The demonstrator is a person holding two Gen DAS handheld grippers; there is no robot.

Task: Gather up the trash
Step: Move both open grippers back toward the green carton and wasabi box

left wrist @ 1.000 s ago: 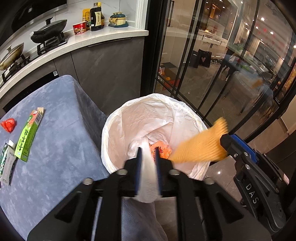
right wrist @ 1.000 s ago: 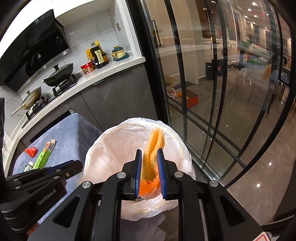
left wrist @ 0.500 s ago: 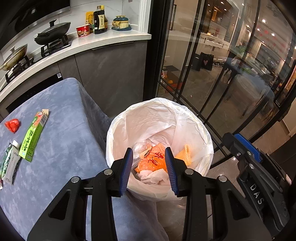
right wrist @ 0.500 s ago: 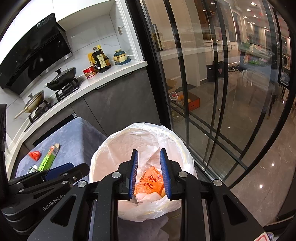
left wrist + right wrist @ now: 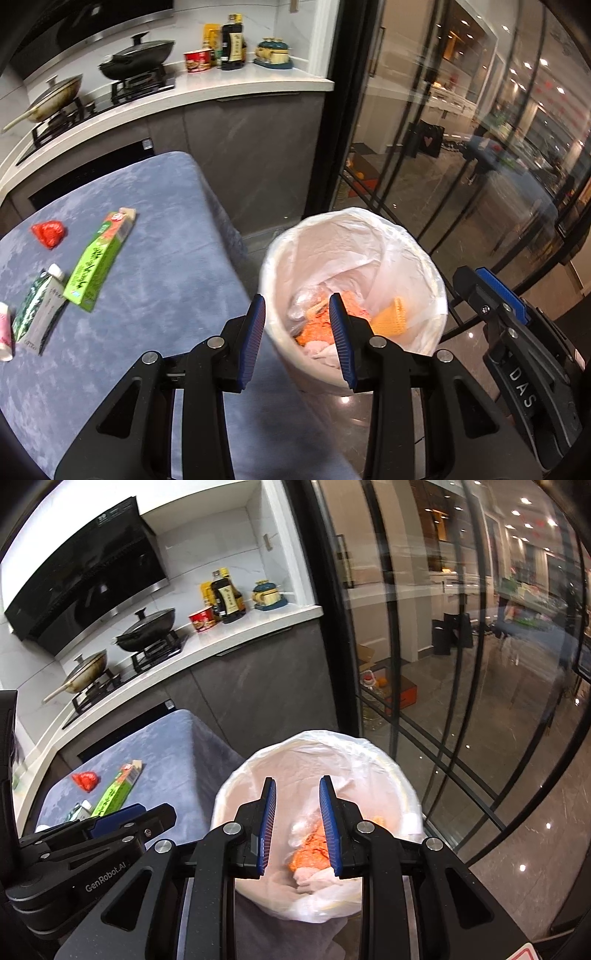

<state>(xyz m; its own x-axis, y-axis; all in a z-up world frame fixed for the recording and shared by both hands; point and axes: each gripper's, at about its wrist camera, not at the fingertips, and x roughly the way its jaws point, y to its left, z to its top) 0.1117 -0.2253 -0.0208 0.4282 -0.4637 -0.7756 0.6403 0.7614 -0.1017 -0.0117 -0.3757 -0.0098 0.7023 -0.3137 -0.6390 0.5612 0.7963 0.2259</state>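
A bin lined with a white bag [image 5: 354,216] [image 5: 317,736] stands on the floor beside the blue-grey table [image 5: 155,295]. Inside it lie an orange wrapper [image 5: 317,328] [image 5: 308,853], a yellow ridged piece [image 5: 391,317] and white tissue [image 5: 321,350]. My left gripper [image 5: 296,297] hovers over the bin's near left rim, open, nothing between its fingers. My right gripper [image 5: 298,780] hangs over the bin's mouth, open and empty too. On the table lie a red wrapper [image 5: 48,232], a green box [image 5: 99,258] and a dark green carton [image 5: 35,310].
A pink-white item [image 5: 4,332] pokes in at the table's left edge. Behind the table runs a kitchen counter [image 5: 221,88] with pans on a hob, bottles and a red cup. Black-framed glass doors [image 5: 406,147] stand right of the bin.
The left gripper let go of white tissue and the right let go of the yellow piece; both now lie in the bin. Both grippers opened and drew back, bringing more of the table into view.
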